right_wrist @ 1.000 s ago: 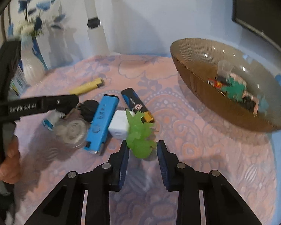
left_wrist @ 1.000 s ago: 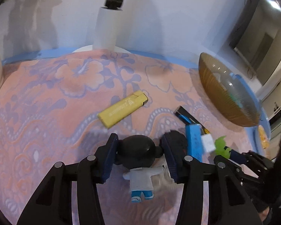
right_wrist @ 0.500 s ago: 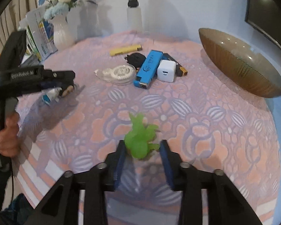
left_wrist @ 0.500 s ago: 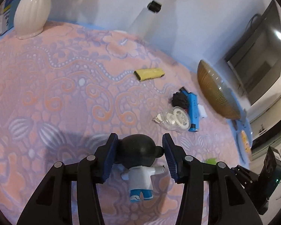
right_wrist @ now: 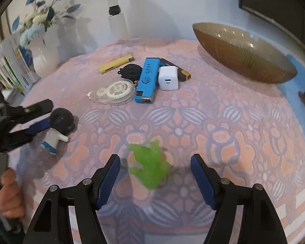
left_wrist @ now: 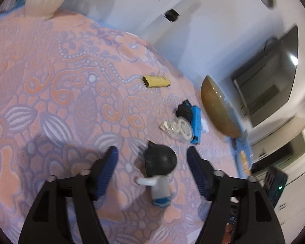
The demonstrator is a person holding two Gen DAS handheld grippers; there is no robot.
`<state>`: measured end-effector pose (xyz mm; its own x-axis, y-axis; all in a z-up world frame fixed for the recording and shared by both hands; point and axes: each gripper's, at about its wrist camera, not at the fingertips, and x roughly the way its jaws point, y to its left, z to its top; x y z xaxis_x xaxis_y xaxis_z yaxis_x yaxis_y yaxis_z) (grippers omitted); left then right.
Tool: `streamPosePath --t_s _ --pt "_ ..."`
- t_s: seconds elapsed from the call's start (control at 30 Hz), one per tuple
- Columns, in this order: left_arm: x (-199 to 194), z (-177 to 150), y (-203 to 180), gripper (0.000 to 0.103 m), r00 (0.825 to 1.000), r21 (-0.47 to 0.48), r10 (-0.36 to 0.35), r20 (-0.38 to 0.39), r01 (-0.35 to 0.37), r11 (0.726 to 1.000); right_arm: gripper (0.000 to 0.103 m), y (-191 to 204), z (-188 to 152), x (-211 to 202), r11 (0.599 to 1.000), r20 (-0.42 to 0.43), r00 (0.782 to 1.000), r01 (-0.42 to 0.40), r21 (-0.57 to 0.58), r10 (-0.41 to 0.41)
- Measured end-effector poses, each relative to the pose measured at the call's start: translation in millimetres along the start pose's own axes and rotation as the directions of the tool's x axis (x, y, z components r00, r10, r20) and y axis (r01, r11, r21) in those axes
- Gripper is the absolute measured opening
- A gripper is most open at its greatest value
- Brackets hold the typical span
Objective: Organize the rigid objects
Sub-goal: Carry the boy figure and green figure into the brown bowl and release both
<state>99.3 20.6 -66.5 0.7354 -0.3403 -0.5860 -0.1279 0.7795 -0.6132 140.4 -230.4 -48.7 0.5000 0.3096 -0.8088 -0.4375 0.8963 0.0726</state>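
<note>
The left gripper (left_wrist: 151,158) has spread wide, letting go of the black-headed figurine (left_wrist: 159,172) it clamped half a second ago. The right gripper (right_wrist: 155,167) has likewise opened off the green toy (right_wrist: 150,166), now lying on the tablecloth (right_wrist: 223,126).

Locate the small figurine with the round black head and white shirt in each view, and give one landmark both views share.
Left wrist: the black-headed figurine lies low centre on the cloth, between the open left gripper fingers.
Right wrist: it is at far left, beside the left gripper.
Shared landmark: the blue rectangular lighter beside the clear geared tape dispenser.
</note>
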Motion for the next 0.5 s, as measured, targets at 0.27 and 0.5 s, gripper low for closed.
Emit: streamPosePath --t_s 0.27,0.5 --pt "29.7 -23.7 -54.3 0.047 0.938 0.321 0.348 0.008 -0.332 0.887 0.034 13.0 -8.7 -5.9 0.996 0.057 0.998 0.024 -0.081 -0.019" --pt "20.8 -20.5 -78.9 0.035 0.936 0.399 0.347 0.056 -0.34 0.852 0.034 -18.9 -9.0 -35.3 0.999 0.116 0.993 0.013 -0.034 -0.009"
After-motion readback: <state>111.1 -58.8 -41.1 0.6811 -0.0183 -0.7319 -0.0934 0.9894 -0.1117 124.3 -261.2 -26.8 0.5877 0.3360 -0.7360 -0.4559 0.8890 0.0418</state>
